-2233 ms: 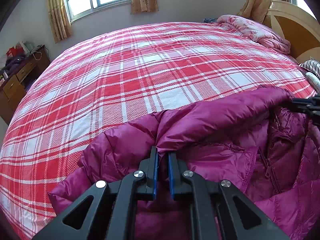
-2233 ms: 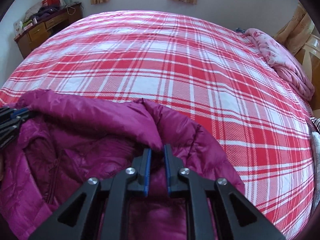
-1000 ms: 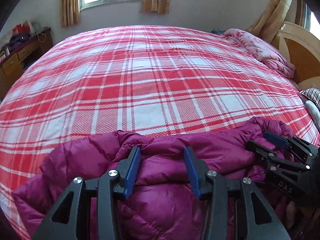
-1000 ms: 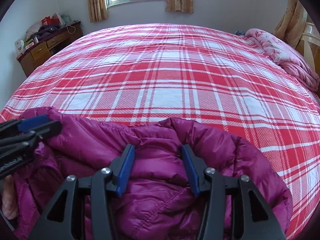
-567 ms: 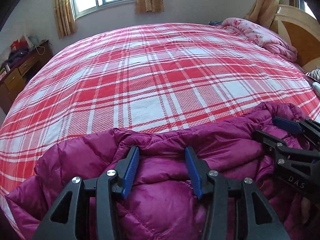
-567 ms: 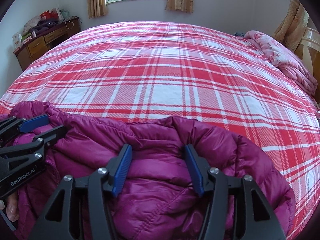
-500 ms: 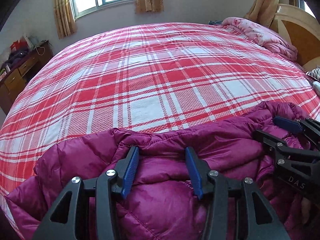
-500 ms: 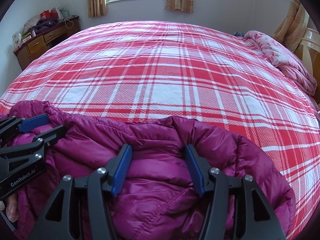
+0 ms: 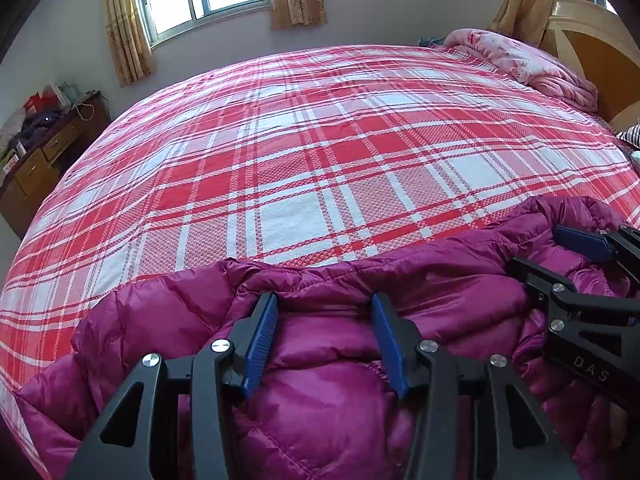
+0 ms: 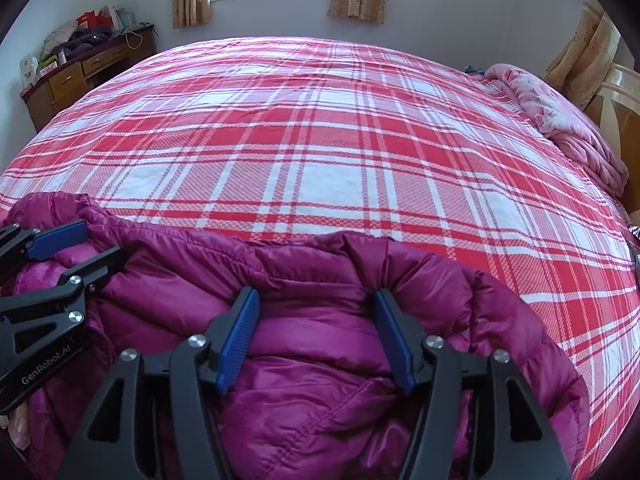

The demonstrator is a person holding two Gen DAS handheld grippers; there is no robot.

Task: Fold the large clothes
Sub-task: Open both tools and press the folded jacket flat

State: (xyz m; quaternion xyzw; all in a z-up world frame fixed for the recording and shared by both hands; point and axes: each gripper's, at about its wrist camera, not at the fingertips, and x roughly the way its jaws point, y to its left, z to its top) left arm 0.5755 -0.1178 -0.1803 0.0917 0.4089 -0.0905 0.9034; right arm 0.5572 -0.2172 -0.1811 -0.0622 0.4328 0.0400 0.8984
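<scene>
Both grippers, the left gripper (image 9: 325, 336) and the right gripper (image 10: 317, 334), have let go of the magenta down jacket (image 9: 344, 392), fingers parted and empty above its folded-over edge on the plaid bed (image 9: 304, 152), suggesting one fold is laid.

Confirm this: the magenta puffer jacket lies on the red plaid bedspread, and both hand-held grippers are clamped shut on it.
Not quite. The jacket does lie on the bedspread, but both wrist views show the left hand-held gripper and right hand-held gripper open, jaws apart over it.
</scene>
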